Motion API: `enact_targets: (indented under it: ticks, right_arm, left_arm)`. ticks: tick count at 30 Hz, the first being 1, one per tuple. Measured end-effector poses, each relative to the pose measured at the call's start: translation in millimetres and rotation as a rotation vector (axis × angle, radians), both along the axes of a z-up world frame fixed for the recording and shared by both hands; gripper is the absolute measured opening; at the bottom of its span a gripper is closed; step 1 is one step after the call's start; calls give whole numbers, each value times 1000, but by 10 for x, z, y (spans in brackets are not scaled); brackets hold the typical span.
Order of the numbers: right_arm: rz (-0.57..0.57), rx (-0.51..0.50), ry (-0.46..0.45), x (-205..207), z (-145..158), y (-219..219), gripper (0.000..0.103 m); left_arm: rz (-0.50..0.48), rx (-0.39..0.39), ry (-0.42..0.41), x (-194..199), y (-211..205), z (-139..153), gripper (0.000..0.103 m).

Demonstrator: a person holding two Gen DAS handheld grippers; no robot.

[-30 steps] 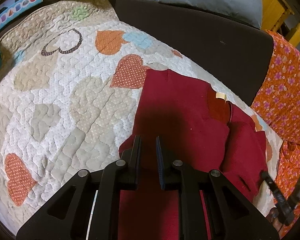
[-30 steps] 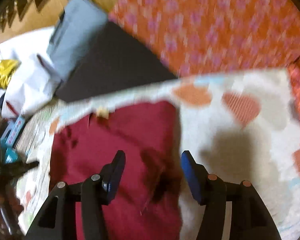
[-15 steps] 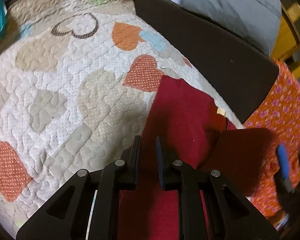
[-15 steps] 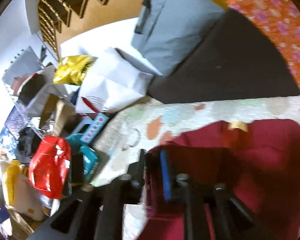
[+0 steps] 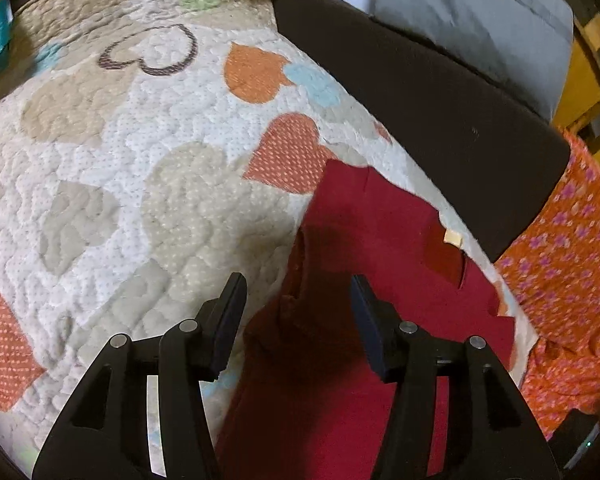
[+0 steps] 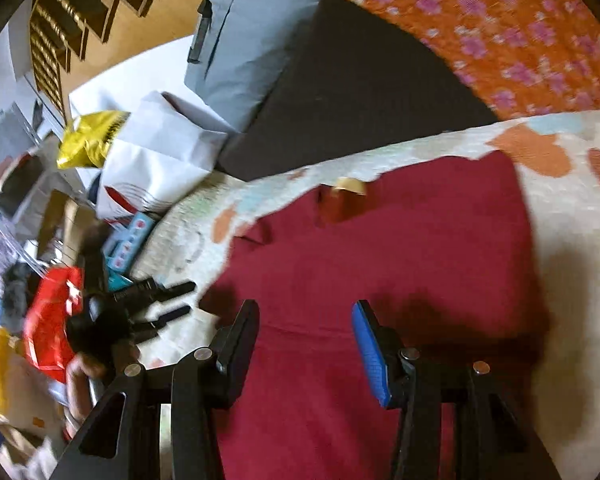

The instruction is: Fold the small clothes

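A small dark red garment lies on a white quilt with heart patches; a tan label shows at its neck. A folded layer lies along its left edge. My left gripper is open and empty just above that folded edge. In the right wrist view the garment fills the middle. My right gripper is open and empty over it. The left gripper shows at the garment's left side there.
A dark cushion and a grey bag lie beyond the quilt. An orange flowered cloth lies to the right. White, yellow and red bags and boxes crowd the far left in the right wrist view.
Both grippers have opened and let go of the red garment. The right gripper carried one side across to the left and now hovers over the folded garment.
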State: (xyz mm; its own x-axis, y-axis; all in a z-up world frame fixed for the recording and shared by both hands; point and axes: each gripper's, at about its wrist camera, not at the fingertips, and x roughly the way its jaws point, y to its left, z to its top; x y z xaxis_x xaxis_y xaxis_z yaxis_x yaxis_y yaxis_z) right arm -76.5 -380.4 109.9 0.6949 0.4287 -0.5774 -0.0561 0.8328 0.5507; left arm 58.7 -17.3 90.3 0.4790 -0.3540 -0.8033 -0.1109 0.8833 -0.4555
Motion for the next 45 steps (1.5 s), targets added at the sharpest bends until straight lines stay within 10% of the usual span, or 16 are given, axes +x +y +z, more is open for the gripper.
enact_targets:
  ticks: [7,10,20,27,38,45]
  right_arm:
    - [-172,-176,146,60,-274,-374,33]
    - [-220,-224,186,60,-273,-530,19]
    - [-234,-257,115,165,-16,-535,19]
    - [-133,-537,231,447,-337,-365,10]
    - [-184,-388,136,102,-66,-561,13]
    - [-159,-434,233,240,-426,-366,13]
  left_arm:
    - [-136,67,-65,-26,-337,68,17]
    - [-165,-2,-74,-120,-269,201,16]
    - [-168,184,64,-101,-342,-187,16]
    - [-275,180,31,-145,-658,-236,16]
    - [-195,178,26,-124,-405,-172,22]
    - [-247,268,44,-136,-506,-277,26]
